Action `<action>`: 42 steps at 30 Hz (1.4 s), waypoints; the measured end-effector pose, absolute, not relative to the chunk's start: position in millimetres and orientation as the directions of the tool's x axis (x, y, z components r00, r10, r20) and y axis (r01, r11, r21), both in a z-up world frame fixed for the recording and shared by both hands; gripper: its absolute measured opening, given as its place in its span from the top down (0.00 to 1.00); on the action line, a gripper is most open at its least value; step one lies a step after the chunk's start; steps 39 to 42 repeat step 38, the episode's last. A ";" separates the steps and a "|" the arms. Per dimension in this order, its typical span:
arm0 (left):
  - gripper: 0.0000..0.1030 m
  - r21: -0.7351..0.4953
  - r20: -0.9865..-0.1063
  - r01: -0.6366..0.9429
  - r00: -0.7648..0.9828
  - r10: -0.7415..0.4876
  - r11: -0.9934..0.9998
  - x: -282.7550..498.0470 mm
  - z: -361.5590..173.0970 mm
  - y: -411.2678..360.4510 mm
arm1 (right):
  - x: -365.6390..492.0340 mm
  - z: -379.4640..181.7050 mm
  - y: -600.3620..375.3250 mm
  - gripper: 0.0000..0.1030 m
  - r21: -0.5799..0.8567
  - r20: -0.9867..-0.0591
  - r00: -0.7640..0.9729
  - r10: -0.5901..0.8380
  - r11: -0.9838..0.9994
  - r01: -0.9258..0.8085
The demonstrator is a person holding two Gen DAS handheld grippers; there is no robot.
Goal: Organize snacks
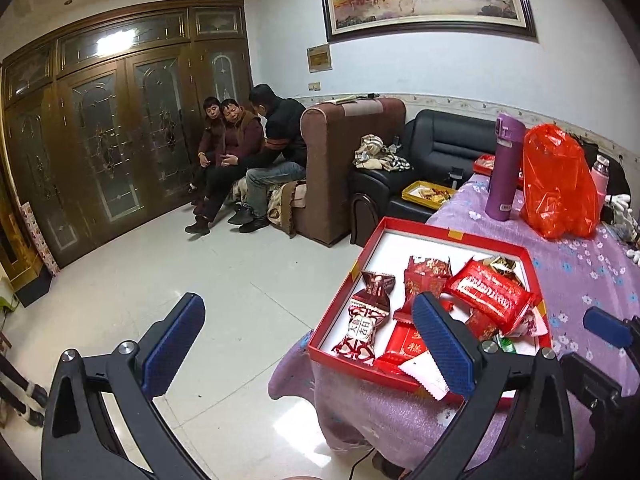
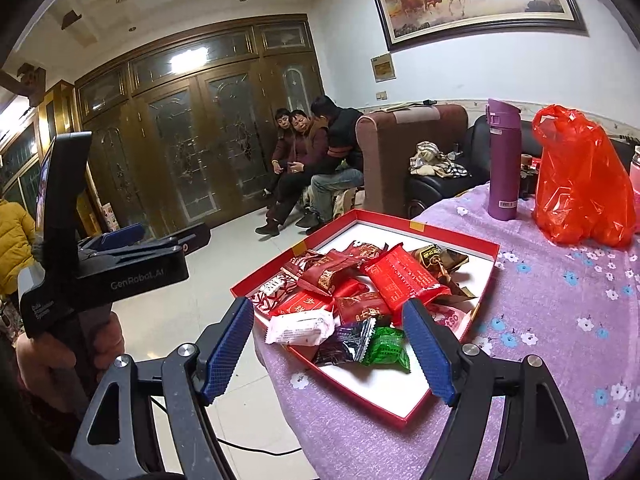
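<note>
Purple flowered cloth [image 2: 560,320] covers the table; the red box [image 2: 456,236] overhangs its near edge, so a push may tip it. Both left gripper [image 1: 308,344] and right gripper [image 2: 328,348] are spread, empty. Snacks [image 2: 360,292] lie in the box, just ahead of the right one.

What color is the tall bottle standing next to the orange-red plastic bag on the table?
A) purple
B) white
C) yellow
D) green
A: the tall bottle is purple, standing upright on the flowery tablecloth just left of the plastic bag, behind the red snack box.
</note>
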State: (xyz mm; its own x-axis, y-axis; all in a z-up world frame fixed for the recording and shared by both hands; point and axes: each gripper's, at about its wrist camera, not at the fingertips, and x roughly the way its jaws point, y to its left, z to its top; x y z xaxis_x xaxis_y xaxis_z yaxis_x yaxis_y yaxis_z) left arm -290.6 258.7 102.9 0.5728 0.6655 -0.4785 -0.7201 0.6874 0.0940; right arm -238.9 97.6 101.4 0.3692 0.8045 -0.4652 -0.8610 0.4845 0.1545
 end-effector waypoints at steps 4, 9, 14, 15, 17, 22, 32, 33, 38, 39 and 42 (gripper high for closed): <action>0.00 0.103 -0.495 -0.716 0.565 0.660 0.691 -288.5 97.3 259.7 | -234.8 98.9 100.0 0.24 0.162 -0.471 0.369 0.801 0.490 -0.857; 0.00 0.115 -0.500 -0.710 0.563 0.658 0.694 -284.4 94.8 260.6 | -228.4 96.2 101.2 0.24 0.175 -0.477 0.373 0.796 0.502 -0.847; 0.00 0.114 -0.507 -0.706 0.564 0.652 0.699 -280.7 92.9 262.1 | -222.9 92.6 101.6 0.24 0.181 -0.486 0.378 0.788 0.514 -0.839; 0.00 0.114 -0.509 -0.705 0.563 0.651 0.700 -279.5 92.1 262.7 | -221.9 91.7 101.8 0.24 0.181 -0.488 0.379 0.786 0.516 -0.837; 0.00 0.115 -0.513 -0.704 0.562 0.649 0.701 -278.0 90.6 263.3 | -220.1 89.8 102.6 0.24 0.181 -0.494 0.378 0.783 0.518 -0.836; 0.00 0.123 -0.519 -0.699 0.560 0.646 0.705 -275.4 87.9 263.8 | -217.3 85.6 104.8 0.24 0.173 -0.503 0.381 0.776 0.522 -0.835; 0.00 0.132 -0.529 -0.687 0.560 0.637 0.714 -267.6 82.9 264.5 | -212.8 79.7 107.3 0.24 0.183 -0.515 0.370 0.773 0.521 -0.834; 0.00 0.133 -0.527 -0.687 0.561 0.638 0.714 -267.8 83.2 264.1 | -212.2 78.9 107.4 0.24 0.185 -0.517 0.369 0.773 0.521 -0.833; 0.00 0.129 -0.517 -0.682 0.573 0.636 0.720 -264.8 84.4 261.7 | -207.5 75.6 106.4 0.24 0.200 -0.520 0.366 0.772 0.526 -0.826; 0.00 0.129 -0.517 -0.682 0.573 0.636 0.720 -264.8 84.4 261.7 | -207.5 75.6 106.4 0.24 0.200 -0.520 0.366 0.772 0.526 -0.826; 0.00 0.129 -0.517 -0.682 0.573 0.636 0.720 -264.8 84.4 261.7 | -207.5 75.6 106.4 0.24 0.200 -0.520 0.366 0.772 0.526 -0.826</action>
